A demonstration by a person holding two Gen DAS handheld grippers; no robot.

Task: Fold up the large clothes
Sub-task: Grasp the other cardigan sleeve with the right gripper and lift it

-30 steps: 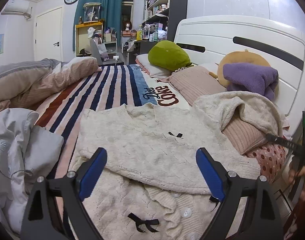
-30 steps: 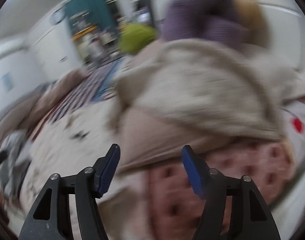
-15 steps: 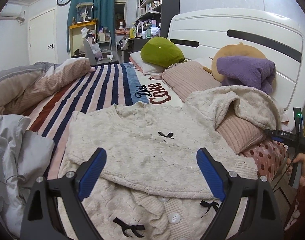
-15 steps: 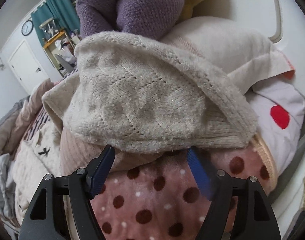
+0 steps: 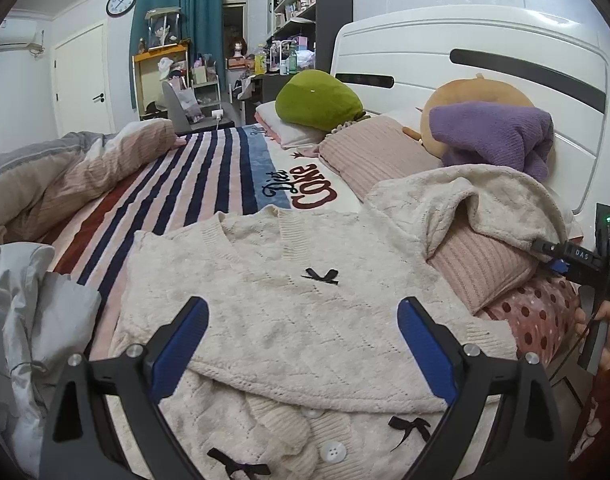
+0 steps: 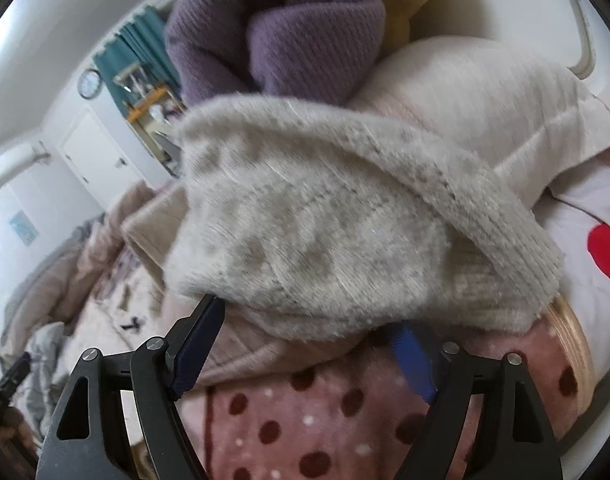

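Note:
A cream knit cardigan (image 5: 265, 264) with small black bows lies spread on the striped bed. One sleeve (image 5: 485, 196) is draped up over a pink ribbed pillow (image 5: 481, 268). My left gripper (image 5: 303, 308) hovers open over the cardigan's body with nothing between its pads. My right gripper (image 6: 305, 316) is at the sleeve (image 6: 305, 232) end, its jaws opening. The fuzzy cuff edge hangs over the fingertips and the pads are not pressing it. The right gripper (image 5: 577, 260) also shows at the right edge of the left wrist view, held by a hand.
A purple knit (image 5: 493, 136) and an orange plush lean on the white headboard (image 5: 465, 40). A polka-dot blanket (image 6: 305, 420) lies under the pillow. A green cushion (image 5: 317, 100) sits further up the bed. A grey garment (image 5: 25, 312) and a rumpled duvet (image 5: 65, 172) fill the left.
My right gripper swung in close to the sleeve end on the pillow and its jaws widened. My left gripper drifted a little across the cardigan, still open.

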